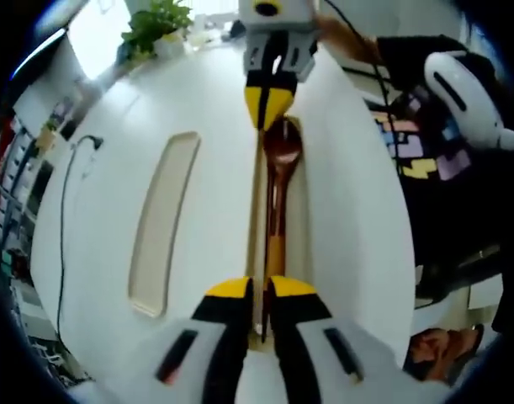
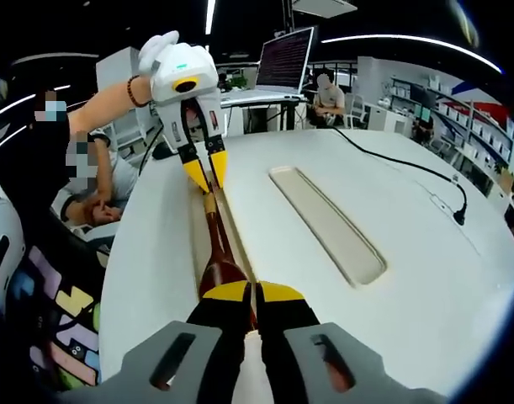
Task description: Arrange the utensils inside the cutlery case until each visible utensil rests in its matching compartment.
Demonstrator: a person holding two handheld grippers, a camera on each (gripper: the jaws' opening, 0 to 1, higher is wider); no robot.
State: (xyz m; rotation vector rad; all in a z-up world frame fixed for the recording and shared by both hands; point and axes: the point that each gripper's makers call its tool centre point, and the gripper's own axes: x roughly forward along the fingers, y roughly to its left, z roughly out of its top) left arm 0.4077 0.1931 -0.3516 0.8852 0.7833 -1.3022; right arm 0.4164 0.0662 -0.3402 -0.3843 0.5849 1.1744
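**Wooden spoon being settled into its slot, one compartment still bare**

In the left gripper view, nearest the lens, the left tool (image 1: 263,290) has its yellow-tipped jaws drawn almost together on the handle end of the wooden spoon (image 1: 278,189). Whether they pinch the handle or merely rest against it is hard to tell, though the gap is very narrow. The spoon runs away from that tool along a long narrow compartment (image 1: 303,215) sunk into the white table (image 1: 214,101). At its far end the right tool (image 1: 269,101) meets the spoon's bowl with its jaws nearly closed.

The right gripper view gives the reverse: the right tool (image 2: 255,293) sits at the bowl end in the foreground and the spoon (image 2: 219,244) stretches away to the left tool (image 2: 206,172) at the handle end.

The spoon appears to lie lengthwise inside its slot, so this piece looks close to placed, with both tools yet to let go. Beside it and well apart, a second compartment (image 1: 160,223) shows bare, also seen as (image 2: 328,223). No other utensil is in sight. Beyond lie a black cable (image 2: 408,164) and a potted plant (image 1: 156,25).
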